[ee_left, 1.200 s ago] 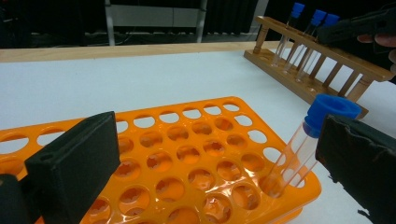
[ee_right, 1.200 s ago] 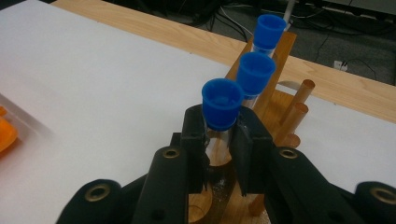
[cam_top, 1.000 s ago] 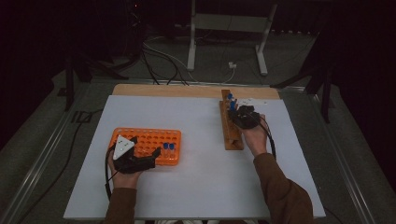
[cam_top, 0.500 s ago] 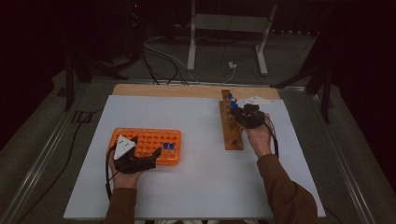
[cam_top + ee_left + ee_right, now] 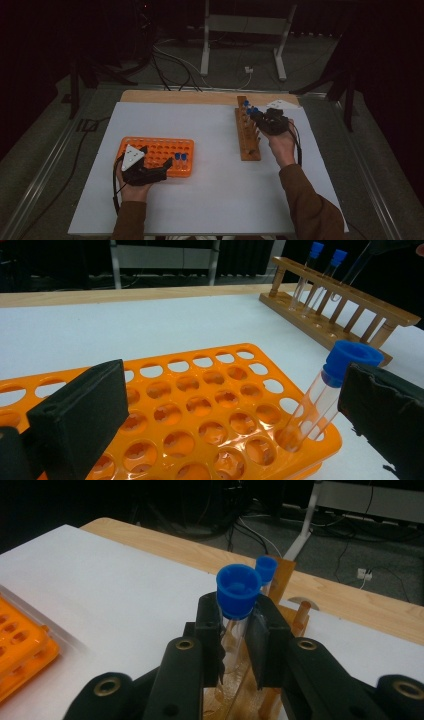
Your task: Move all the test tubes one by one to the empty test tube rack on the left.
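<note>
Blue-capped tube (image 5: 238,594) clamped btwn right tongs (image 5: 239,630), over wooden rack (image 5: 247,135).

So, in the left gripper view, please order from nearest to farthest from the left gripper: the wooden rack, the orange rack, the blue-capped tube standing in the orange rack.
1. Orange rack: directly under the open left gripper.
2. Blue-capped tube: at the rack's right corner, beside the right jaw; almost as near.
3. Wooden rack: far across the table, upper right.

A lab setup is indicated: capped test tubes (image 5: 320,395), orange rack (image 5: 162,150), wooden rack (image 5: 247,135), white surface (image 5: 200,125), floor cables (image 5: 170,55).
</note>
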Demonstrator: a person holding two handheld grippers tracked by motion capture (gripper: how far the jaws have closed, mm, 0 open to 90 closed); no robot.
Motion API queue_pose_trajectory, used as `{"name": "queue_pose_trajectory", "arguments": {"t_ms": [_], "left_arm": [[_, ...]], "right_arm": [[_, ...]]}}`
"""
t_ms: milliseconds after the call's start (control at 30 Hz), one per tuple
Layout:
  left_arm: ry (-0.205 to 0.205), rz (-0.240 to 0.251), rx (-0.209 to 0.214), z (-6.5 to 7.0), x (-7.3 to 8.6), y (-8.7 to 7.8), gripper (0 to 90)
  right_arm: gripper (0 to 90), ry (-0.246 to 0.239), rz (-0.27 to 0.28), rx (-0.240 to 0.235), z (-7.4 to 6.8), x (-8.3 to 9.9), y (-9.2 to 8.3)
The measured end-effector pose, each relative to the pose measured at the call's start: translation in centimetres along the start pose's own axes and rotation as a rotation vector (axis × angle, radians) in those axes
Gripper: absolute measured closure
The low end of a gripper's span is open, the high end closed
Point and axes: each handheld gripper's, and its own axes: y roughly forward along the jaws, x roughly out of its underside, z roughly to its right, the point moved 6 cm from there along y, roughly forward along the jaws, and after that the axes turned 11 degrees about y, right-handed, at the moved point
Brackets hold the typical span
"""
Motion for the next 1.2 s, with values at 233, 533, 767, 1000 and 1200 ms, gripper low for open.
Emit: {"name": "queue_pose_trajectory", "arguments": {"t_ms": [233,533,767,1000,1200], "left_arm": [[-0.005,0.016,-0.018,-0.2,-0.3,-0.4,0.9],[-0.001,0.047,-0.030,-0.1,-1.5,-1.0,0.9],[0.031,0.063,0.000,1.1,-3.1,-0.7,1.3],[0.078,0.050,0.028,2.6,-4.6,0.2,1.7],[0.109,0.059,0.058,3.6,-6.2,0.9,5.4]], "right_arm": [[77.5,-0.004,0.027,-0.009,-0.3,-0.6,-1.1],[77.5,-0.033,0.054,-0.040,-1.0,-1.0,-2.7],[77.5,-0.047,0.039,-0.086,-2.4,-0.9,-3.0],[77.5,-0.067,0.013,-0.134,-4.4,-0.4,-2.9],[77.4,-0.079,0.000,-0.176,-6.1,-0.2,-3.1]]}}
